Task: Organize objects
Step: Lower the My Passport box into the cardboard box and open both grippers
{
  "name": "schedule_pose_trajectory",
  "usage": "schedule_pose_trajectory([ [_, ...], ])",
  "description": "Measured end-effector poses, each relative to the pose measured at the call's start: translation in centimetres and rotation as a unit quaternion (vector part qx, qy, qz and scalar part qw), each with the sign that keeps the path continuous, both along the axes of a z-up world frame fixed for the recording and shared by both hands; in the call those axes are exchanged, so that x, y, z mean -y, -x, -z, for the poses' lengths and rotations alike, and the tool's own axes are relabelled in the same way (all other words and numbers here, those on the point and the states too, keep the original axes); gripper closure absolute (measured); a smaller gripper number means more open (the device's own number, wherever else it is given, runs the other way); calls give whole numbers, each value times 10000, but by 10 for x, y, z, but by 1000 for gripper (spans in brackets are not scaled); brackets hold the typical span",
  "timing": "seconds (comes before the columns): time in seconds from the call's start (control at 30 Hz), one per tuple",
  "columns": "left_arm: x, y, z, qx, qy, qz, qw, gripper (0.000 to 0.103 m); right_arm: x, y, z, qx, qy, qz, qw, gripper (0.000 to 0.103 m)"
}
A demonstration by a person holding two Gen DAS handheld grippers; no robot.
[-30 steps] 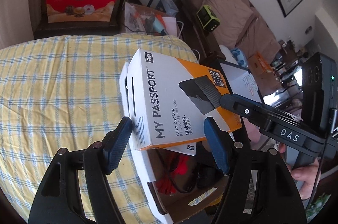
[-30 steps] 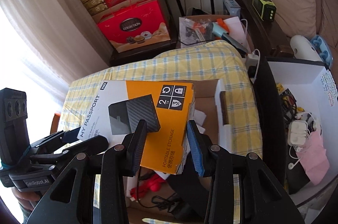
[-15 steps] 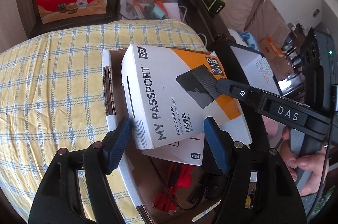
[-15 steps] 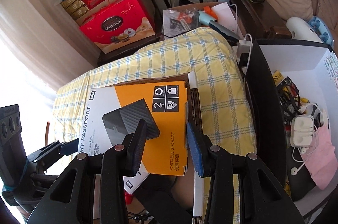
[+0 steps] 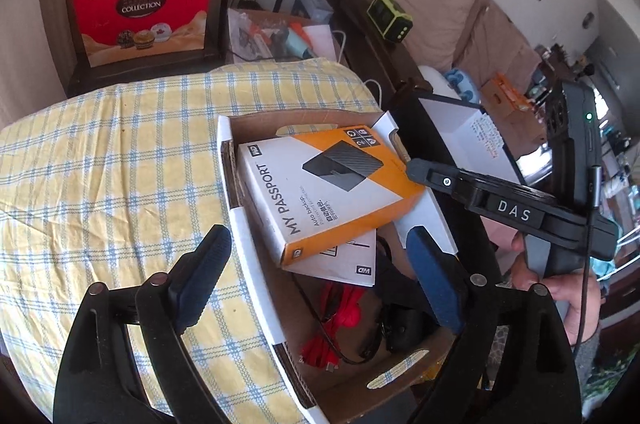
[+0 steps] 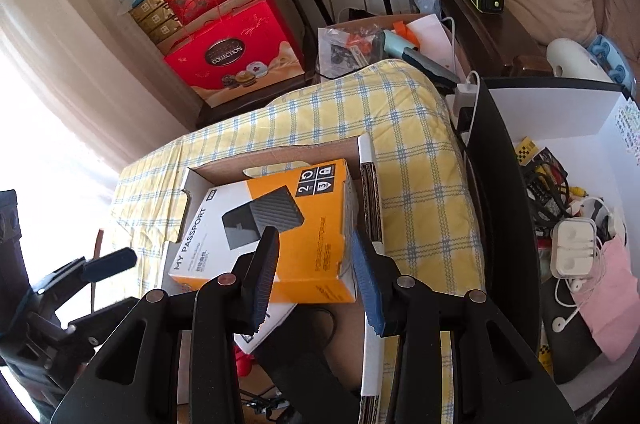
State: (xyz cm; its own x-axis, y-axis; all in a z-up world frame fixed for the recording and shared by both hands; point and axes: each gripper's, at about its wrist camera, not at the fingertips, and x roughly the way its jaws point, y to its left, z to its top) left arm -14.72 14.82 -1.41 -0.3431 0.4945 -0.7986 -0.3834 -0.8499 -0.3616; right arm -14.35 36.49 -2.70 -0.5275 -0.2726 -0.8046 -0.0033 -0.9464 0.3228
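Left tongs (image 5: pixel 316 274) are spreading apart with nothing pressed between the pads: the two blue pads stand wide, one over the yellow checked cloth (image 5: pixel 100 160), the other over the inside of the cardboard box (image 5: pixel 236 184), and the hard-drive box (image 5: pixel 320 192) lies beyond their tips, untouched by them. Right tongs (image 6: pixel 316 276) are clenched on the hard-drive box: in the right wrist view one pad lies on the printed top face near the picture of the black drive, the other against the orange side, at the near corner of the pack. From the left wrist view the same right tongs reach in from the right edge of the cardboard box, their tip touching the orange corner, with a hand (image 5: pixel 568 288) holding the grip behind.

Inside the cardboard box, toward its far end, sits the hard-drive box, white and orange, tilted with its near edge resting on a white booklet (image 5: pixel 344 260). Nearer in the cardboard box lie a red cable bundle (image 5: pixel 340 320) and a black cable (image 5: pixel 384 328). That cardboard box stands on the table, along the right edge of the checked cloth, its white flaps folded outward.

Just past the table's right edge is a black-walled white bin (image 6: pixel 560 128) holding white earphones (image 6: pixel 576 244), cables and a pink bag (image 6: pixel 612 296). Behind the table's far edge stands a red gift box (image 6: pixel 236 60) marked COLLECTION.
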Motion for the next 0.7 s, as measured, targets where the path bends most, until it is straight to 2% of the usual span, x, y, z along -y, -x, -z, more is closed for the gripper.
schedule_pose_trajectory([
  [0.1,17,-6,-9,-138,58,-142,9998,14,2,-15,-7,-82,-212,-18,9997,64],
  [0.17,31,-11,-12,-291,160,-300,9990,9,3,-27,-11,-168,-296,-37,9994,64],
  [0.23,43,-16,-13,-388,221,-468,9979,7,5,-38,-13,-241,-437,-33,9987,61],
  [0.5,82,-38,-1,-422,280,-882,9948,3,16,-74,-16,-471,-827,32,9955,45],
  [0.57,89,-46,-1,-502,355,-953,9936,3,21,-81,-16,-527,-935,58,9942,43],
  [0.7,98,-66,-2,-697,491,-1093,9904,0,32,-99,-17,-677,-1182,134,9906,32],
])
